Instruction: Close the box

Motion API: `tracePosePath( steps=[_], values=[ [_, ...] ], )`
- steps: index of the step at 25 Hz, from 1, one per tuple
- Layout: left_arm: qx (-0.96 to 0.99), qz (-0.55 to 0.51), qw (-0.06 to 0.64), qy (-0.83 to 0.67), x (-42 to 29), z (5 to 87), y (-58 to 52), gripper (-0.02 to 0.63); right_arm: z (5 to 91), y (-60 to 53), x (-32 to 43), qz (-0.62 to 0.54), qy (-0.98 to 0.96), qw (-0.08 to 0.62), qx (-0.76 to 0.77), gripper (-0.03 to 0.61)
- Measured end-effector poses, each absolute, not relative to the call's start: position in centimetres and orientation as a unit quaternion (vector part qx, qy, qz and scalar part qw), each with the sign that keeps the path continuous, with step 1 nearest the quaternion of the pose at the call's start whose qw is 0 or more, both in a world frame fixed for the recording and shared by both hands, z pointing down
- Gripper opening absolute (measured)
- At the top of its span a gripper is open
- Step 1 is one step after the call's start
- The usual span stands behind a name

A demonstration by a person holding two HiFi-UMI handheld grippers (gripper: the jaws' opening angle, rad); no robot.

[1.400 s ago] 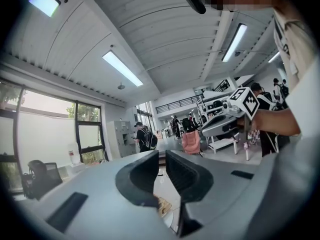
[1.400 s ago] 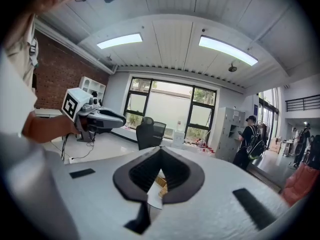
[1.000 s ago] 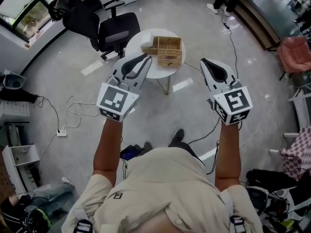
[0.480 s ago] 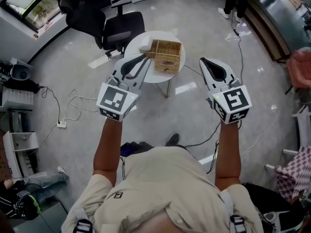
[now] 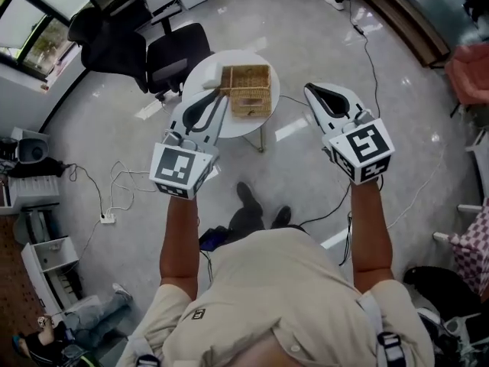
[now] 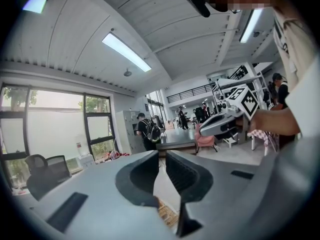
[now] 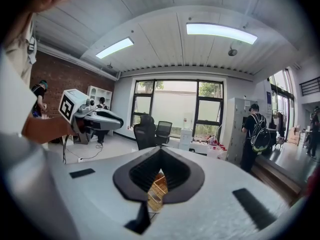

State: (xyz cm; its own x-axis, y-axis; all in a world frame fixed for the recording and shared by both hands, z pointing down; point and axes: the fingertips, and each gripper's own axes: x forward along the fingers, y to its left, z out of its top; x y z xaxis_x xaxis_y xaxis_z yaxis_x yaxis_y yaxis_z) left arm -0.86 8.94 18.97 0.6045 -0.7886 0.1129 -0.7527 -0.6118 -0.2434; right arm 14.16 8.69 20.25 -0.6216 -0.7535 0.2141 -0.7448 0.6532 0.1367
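A glossy grey floor (image 5: 306,174) fills the wide room; on it stands a small round white table (image 5: 197,73), and on that table sits the rectangular woven wicker box (image 5: 246,90), open at the top with its compartments showing; a black office chair (image 5: 177,52) stands just beside the table on the window side, a second black chair (image 5: 107,48) behind it; white cables (image 5: 114,176) trail over the floor to a power strip (image 5: 108,219); a pink seat (image 5: 470,66) stands at the far right

The left gripper (image 5: 220,94) and the right gripper (image 5: 309,89) are held out in the air, well apart from each other and touching neither table nor box; the left gripper's jaws are drawn almost together with only a thin slit between the pads and nothing in it; the right gripper's jaws meet at the tips, also on nothing

Against a second ago, table and box lie further left in the head view and the window corner has slid out to the edge; both of the person's shoes (image 5: 246,197) now show where only one did; the white block beside the box is now mostly behind the left gripper; both pairs of jaws stand as they did
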Motion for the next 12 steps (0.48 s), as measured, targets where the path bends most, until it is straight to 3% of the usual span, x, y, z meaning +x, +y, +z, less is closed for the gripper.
tracePosePath(
  steps=[12],
  values=[
    [-0.923, -0.076, 0.061, 0.372, -1.1, 19.9, 0.5, 0.043, 20.4, 2.6, 13.7, -0.011, -0.864, 0.153, 0.481, -0.006]
  ],
)
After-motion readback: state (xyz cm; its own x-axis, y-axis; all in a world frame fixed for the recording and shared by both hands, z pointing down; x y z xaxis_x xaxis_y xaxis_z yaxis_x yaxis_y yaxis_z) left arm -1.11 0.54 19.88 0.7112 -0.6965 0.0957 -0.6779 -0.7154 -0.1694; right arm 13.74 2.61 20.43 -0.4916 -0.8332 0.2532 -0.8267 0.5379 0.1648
